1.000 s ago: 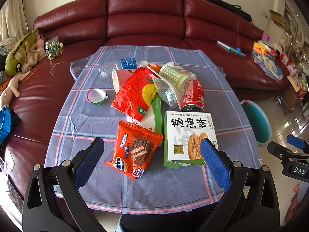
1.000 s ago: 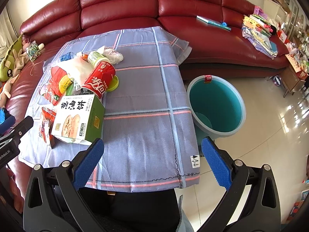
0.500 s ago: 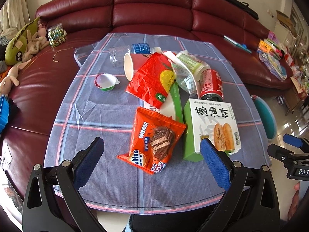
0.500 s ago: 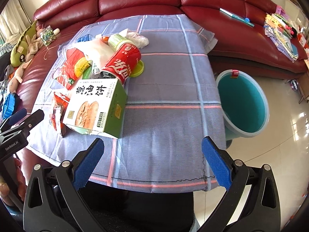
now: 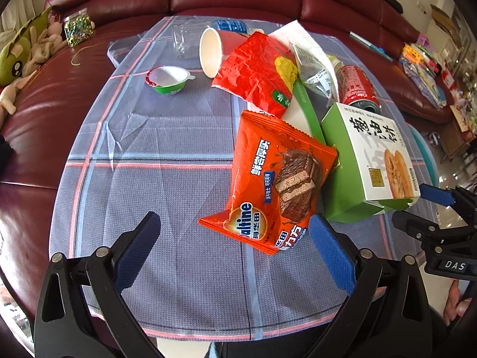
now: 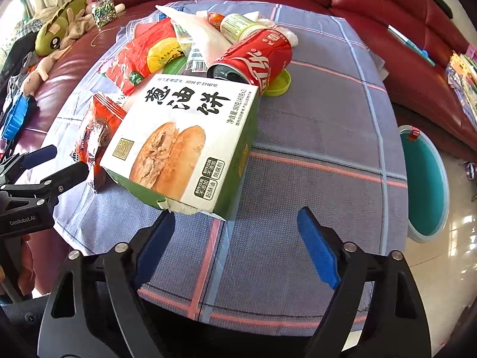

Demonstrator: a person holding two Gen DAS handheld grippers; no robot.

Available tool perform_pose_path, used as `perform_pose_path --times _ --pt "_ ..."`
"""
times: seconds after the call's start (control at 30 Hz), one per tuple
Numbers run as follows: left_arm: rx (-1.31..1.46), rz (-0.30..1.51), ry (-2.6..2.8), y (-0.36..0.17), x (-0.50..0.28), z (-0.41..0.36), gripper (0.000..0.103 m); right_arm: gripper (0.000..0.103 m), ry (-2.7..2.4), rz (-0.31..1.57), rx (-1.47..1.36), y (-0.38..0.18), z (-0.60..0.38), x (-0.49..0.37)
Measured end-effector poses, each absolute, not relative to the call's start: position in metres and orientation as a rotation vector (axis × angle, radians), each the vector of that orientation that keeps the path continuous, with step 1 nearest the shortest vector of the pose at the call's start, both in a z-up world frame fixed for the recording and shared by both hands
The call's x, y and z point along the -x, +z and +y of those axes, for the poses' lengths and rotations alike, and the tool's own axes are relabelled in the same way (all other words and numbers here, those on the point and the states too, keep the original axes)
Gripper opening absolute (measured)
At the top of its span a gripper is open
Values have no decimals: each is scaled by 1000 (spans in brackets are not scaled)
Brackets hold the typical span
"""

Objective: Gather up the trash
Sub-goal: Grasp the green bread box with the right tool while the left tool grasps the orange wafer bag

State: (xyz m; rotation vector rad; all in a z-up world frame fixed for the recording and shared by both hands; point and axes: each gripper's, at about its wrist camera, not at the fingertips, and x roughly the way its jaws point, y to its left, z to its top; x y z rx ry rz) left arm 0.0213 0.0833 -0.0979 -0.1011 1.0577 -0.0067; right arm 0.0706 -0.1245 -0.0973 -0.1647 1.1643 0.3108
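On a round table draped in a grey-blue checked cloth (image 5: 155, 179), litter lies heaped toward the upper right of the left wrist frame. Nearest the left gripper (image 5: 235, 238) is an orange foil chocolate-wafer packet (image 5: 277, 179), flat on the cloth, its long axis running from lower left up toward the pile, its lower corner just beside the right-hand blue pad (image 5: 331, 253); the jaws stand wide with nothing held. In the right wrist view, the right gripper (image 6: 235, 238) hovers at the near edge of a green-and-white cardboard pancake box (image 6: 184, 143), which lies face up with its long axis pointing from lower left to upper right, toward a red cola can (image 6: 256, 59) lying on its side, its opened top touching the box. The right jaws have just been closing, still apart, and grip nothing; the box's torn near end sits just above the left pad. A teal plastic bin (image 6: 426, 185) stands on the floor at right.
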Motion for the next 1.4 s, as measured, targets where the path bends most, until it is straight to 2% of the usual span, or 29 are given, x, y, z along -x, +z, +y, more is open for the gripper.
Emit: perform_pose_path --times 0.03,0.1,0.23,0.27,0.3,0.37,0.43,0.47,0.5,0.63,0.67,0.7,0.73,1.23,1.4 --pt "97 1061 -16 -100 -24 83 100 76 319 1166 166 -101 -122 -72" --pt "79 1070 -31 -104 -28 82 100 65 325 1157 183 -105 -117 -75" --pt "47 1089 -53 -112 -40 77 100 53 324 1118 188 -108 -115 -80" --pt "40 1092 -58 -114 -42 75 100 47 316 1112 189 -107 -115 -81" --pt "34 1095 -58 -116 -44 73 100 31 311 1109 186 -107 -117 -83" --pt "38 1090 -69 -116 -45 70 100 8 297 1114 170 -107 -121 -85" --pt "57 1075 -82 -115 -44 68 94 7 300 1120 133 -105 -128 -87" --pt "62 1068 -88 -114 -43 68 78 7 298 1123 115 -103 -131 -88" --pt "63 1070 -93 -113 -42 67 59 6 296 1129 94 -102 -136 -88" --pt "62 1065 -77 -110 -37 67 47 6 310 1142 29 -94 -147 -86" --pt "65 1065 -73 -108 -35 67 42 6 317 1141 10 -91 -150 -85" --pt "73 1063 -70 -105 -33 68 31 6 322 1140 -4 -87 -153 -84" --pt "77 1063 -66 -102 -31 69 27 6 324 1135 -16 -83 -156 -83" --pt "74 988 -158 -49 -25 36 27 6 303 1116 -132 -49 -199 -84" --pt "83 1013 -181 -58 -30 27 27 13 315 1145 -111 -53 -193 -92"
